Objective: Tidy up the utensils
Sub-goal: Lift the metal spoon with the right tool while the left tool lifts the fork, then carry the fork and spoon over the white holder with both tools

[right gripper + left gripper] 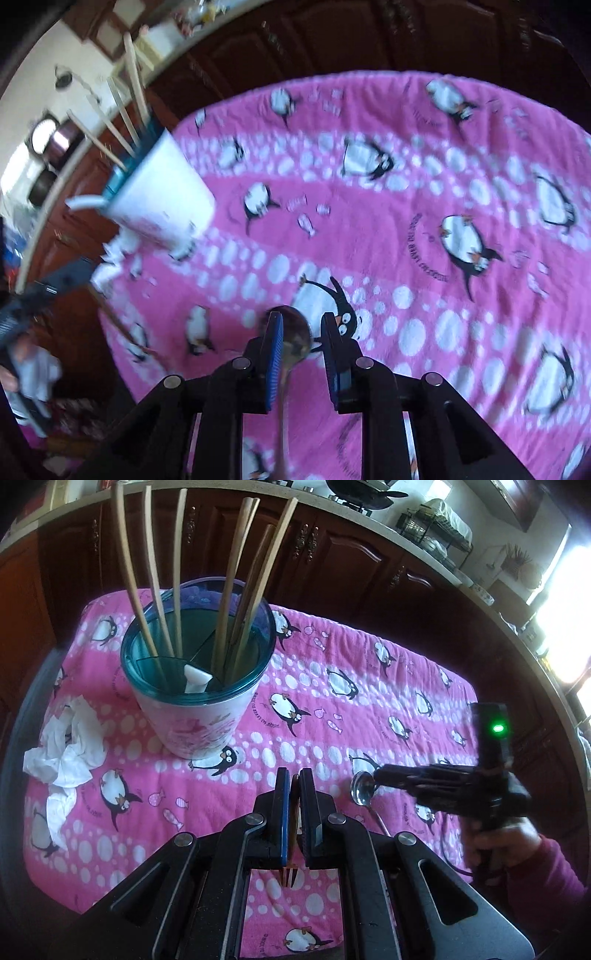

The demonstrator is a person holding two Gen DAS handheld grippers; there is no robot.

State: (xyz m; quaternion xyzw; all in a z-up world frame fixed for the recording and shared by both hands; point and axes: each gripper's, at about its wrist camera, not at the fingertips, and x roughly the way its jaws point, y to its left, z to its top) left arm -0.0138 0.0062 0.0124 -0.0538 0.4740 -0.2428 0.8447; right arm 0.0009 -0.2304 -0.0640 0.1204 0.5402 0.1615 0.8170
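Spoon (293, 334) lies between open right gripper (301, 326); left gripper (294, 788) clamps fork (291, 875).

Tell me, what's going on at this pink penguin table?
A person is sorting cutlery with two tools. The left hand-held gripper is shut on a small wooden-handled fork, tines toward the camera. The right hand-held gripper is open around a shiny metal spoon lying on the pink penguin-print cloth. Wooden sticks already stand in the white teal-rimmed utensil cup, beside crumpled white tissue.
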